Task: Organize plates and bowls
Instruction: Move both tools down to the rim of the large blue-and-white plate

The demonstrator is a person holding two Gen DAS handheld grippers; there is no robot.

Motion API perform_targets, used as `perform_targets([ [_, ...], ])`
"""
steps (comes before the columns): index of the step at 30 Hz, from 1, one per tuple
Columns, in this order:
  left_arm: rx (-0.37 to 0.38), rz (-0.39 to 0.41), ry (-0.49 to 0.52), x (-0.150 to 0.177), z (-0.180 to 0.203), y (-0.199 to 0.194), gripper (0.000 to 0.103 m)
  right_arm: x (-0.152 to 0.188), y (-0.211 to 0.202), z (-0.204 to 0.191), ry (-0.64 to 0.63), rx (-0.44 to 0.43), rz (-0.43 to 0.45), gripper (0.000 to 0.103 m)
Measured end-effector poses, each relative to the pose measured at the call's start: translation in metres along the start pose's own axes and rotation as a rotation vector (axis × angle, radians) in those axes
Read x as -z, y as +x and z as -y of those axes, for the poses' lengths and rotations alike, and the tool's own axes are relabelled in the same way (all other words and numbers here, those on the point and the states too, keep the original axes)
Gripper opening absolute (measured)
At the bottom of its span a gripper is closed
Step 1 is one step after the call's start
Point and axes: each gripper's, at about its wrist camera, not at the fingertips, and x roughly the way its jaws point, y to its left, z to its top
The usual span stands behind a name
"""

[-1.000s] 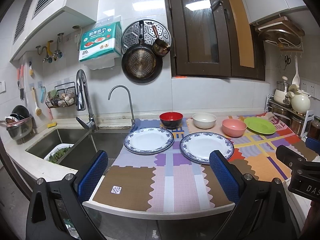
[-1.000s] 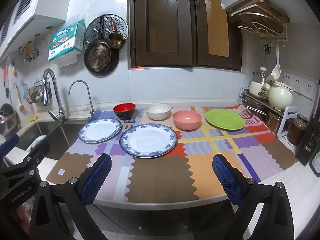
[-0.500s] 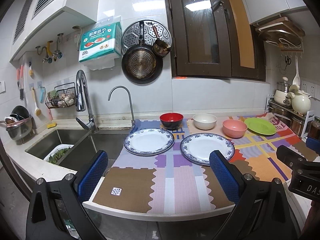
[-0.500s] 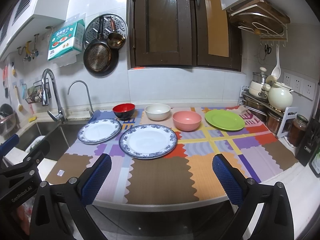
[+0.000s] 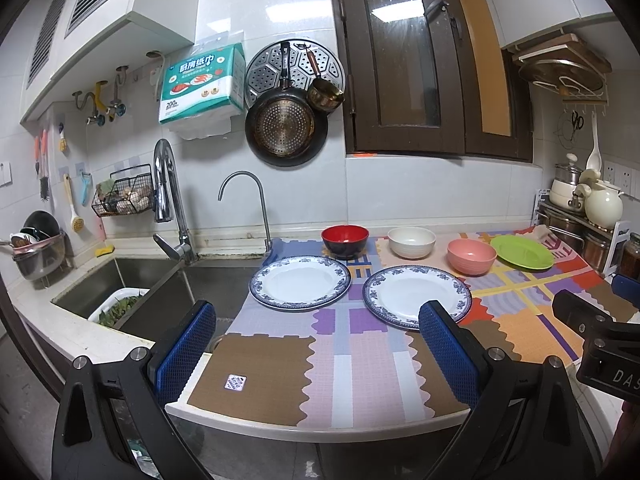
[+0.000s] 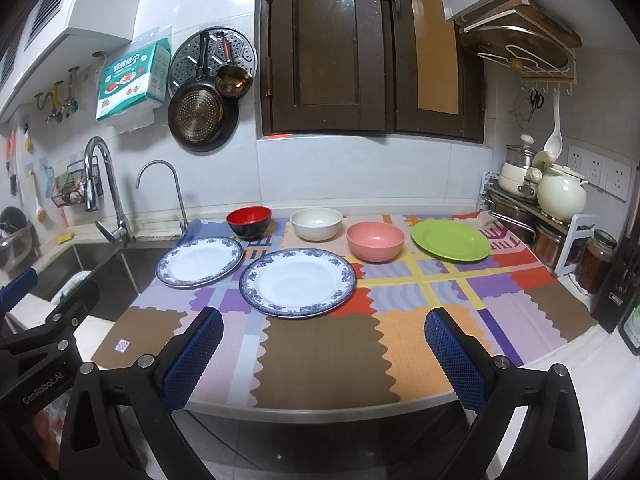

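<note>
Right wrist view: right claw [image 6: 322, 344] and left claw [image 5: 316, 340] both spread wide, empty. Risk: glazed blue-rimmed white plate [image 6: 297, 281] lies flat on the patchwork tabletop [image 6: 400, 320]; pads may slip, chipping it.

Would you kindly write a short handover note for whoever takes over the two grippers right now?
Left gripper: open, empty, held short of the counter's front edge.
Right gripper: open, empty, likewise short of the edge.
On the patchwork mat: two blue-rimmed plates side by side in front; behind them a red bowl, white bowl, pink bowl and green plate, all separate.
Done: nothing stacked.
Left: gather plates together and nest the bowls.
</note>
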Motion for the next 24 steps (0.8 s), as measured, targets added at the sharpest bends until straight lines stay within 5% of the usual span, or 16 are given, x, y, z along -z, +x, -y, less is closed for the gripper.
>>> perform_targets([
  [13,0.002,-0.054,-0.001,-0.001,-0.006,0.034,0.103,-0.001,0.024,-0.009,0.001,-0.009,-0.031,0.102],
  [24,-0.041,-0.092,0.005,-0.014,0.009,0.094,0.103,-0.021,0.083,-0.001,-0.011,-0.025,-0.056,0.102],
])
